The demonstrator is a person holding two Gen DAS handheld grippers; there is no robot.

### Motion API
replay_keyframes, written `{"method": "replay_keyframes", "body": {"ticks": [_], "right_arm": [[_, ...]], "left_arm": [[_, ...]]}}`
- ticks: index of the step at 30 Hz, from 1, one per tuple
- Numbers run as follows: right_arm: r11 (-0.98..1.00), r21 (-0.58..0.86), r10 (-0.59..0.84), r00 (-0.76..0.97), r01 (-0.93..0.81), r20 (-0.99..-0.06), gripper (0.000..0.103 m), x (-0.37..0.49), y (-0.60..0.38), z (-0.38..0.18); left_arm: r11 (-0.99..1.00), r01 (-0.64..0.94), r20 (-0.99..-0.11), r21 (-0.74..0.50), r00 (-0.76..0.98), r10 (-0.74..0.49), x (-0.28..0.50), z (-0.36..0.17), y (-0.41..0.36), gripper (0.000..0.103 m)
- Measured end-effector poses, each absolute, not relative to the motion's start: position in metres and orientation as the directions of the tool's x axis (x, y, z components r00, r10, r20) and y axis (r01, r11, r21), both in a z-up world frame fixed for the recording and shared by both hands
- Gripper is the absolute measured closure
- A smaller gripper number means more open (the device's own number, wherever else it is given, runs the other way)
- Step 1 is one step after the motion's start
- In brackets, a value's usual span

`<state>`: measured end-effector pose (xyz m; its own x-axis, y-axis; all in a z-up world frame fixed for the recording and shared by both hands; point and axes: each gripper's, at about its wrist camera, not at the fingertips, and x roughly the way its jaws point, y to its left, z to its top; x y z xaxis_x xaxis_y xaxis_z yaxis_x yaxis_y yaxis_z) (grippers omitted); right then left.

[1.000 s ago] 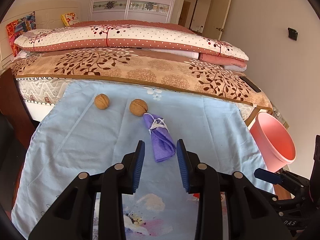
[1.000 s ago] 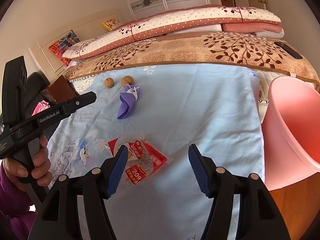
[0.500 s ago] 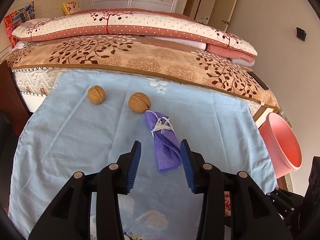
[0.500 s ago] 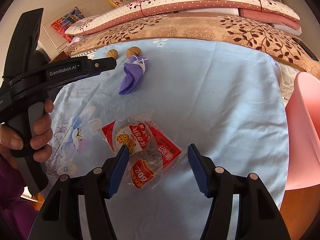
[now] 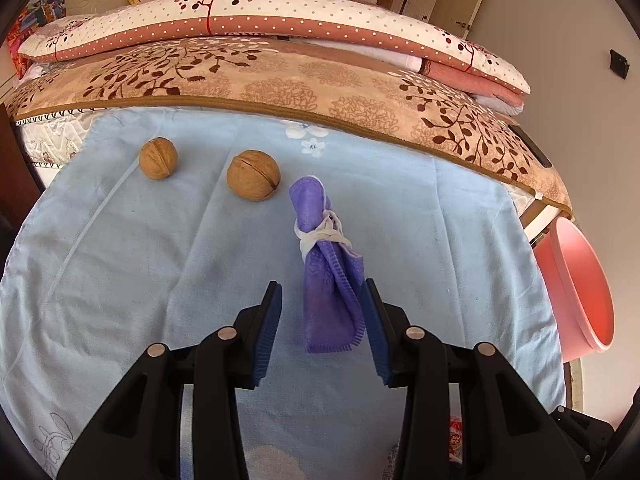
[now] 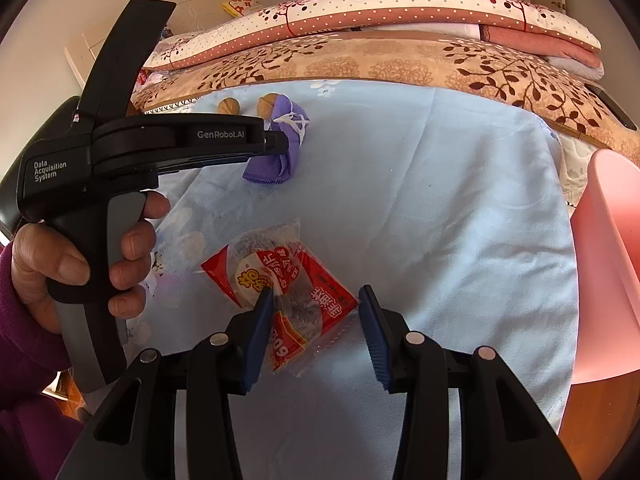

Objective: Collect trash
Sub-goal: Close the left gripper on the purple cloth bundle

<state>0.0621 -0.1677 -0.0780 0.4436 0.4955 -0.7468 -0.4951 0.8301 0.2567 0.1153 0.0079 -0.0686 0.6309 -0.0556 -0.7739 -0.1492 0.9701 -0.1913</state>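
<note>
right gripper spread over the red wrapper on the blue cloth | left gripper spread, lower end of the purple rag between its fingers | two walnuts just beyond the rag | pink bin off the cloth's right edge

- bed, light blue sheet spread over near part, floral print at near edge
- brown leaf-pattern blanket behind the sheet, dotted folded quilt on top of it
- two walnuts on sheet, far left, apart
- purple cloth bundle tied with white string, just right of the walnuts
- red-and-clear snack wrapper flat on sheet, near edge
</note>
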Motion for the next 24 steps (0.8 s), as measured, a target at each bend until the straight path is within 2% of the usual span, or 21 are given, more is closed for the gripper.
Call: {"method": "replay_keyframes", "body": {"ticks": [13,24], "right_arm": [[0.828,0.268,0.502,0.439,-0.492,-0.745,0.060,0.063,-0.169,-0.078],[0.830,0.264,0.498,0.440,-0.492,-0.747,0.060,0.063,-0.168,-0.078]], "left_arm": [[0.973,-0.138,-0.752,-0.183,0.658,-0.048,0.108,-0.073,0.001,0.062],[0.975,-0.116,-0.730,-0.190,0.681,-0.061,0.103,-0.072,-0.001,0.070]]}}
